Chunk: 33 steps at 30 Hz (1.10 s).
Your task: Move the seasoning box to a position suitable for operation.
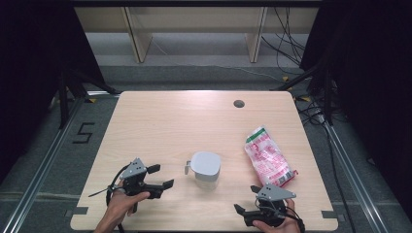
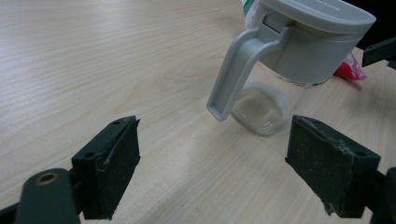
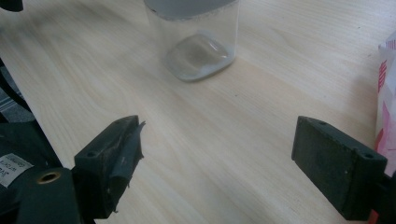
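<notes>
A clear jug (image 1: 205, 167) with a grey lid and a side handle stands upright near the table's middle front. A red, white and green packet (image 1: 267, 158) lies flat to its right. My left gripper (image 1: 161, 176) rests left of the jug, open and pointing at the handle. In the left gripper view the jug (image 2: 289, 46) stands ahead, off to the right of the open, empty left gripper (image 2: 215, 163). My right gripper (image 1: 247, 199) is near the front edge, below the packet, open. In its own view the right gripper (image 3: 215, 163) is empty, with the jug (image 3: 196, 37) ahead and the packet (image 3: 385, 93) at the right.
The wooden table (image 1: 160, 116) has a round cable hole (image 1: 238, 103) at the back right. Dark stands flank it on both sides. Cables (image 1: 291, 53) lie on the floor behind it. A hand holds each gripper at the front edge.
</notes>
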Each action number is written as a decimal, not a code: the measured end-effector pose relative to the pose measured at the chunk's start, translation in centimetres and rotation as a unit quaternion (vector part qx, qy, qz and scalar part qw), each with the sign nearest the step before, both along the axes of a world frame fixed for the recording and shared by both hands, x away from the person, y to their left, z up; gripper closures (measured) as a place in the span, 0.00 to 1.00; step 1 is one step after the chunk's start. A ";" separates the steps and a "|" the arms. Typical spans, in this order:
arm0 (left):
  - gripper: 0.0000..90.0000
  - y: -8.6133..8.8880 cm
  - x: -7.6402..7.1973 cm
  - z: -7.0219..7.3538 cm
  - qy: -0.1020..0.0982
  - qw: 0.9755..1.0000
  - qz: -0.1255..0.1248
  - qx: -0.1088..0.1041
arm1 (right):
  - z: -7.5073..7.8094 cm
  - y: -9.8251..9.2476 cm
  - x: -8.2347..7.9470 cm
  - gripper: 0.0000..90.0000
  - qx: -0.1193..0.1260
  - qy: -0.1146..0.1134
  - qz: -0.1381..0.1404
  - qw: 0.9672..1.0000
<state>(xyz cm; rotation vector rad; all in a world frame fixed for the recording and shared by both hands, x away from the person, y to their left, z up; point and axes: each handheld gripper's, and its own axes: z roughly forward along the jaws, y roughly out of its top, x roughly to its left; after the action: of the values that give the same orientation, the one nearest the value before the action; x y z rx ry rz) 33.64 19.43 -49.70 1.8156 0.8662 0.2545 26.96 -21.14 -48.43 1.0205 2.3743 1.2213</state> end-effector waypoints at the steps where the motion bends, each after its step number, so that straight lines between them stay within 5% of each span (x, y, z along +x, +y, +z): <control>1: 0.19 0.0 0.0 0.0 0.000 1.000 0.000 0.000 | 0.0 0.0 0.0 0.19 0.000 0.000 0.000 1.000; 19: 0.27 -0.6 0.6 0.0 -0.010 1.000 -0.014 -0.007 | 0.1 0.1 0.1 0.19 0.009 -0.001 0.011 1.000; 27: 0.38 -2.0 3.0 0.6 -0.048 0.997 -0.063 -0.003 | 0.0 0.1 0.2 0.20 0.008 -0.002 0.014 1.000; 33: 0.43 -2.8 4.1 0.7 -0.046 0.995 -0.091 -0.007 | 0.0 0.2 0.1 0.20 0.006 -0.004 0.000 1.000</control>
<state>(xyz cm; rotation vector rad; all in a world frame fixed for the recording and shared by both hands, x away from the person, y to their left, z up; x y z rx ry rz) 37.76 16.59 -48.95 1.8412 0.6332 0.2120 27.05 -20.96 -48.40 1.0175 2.3646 1.2396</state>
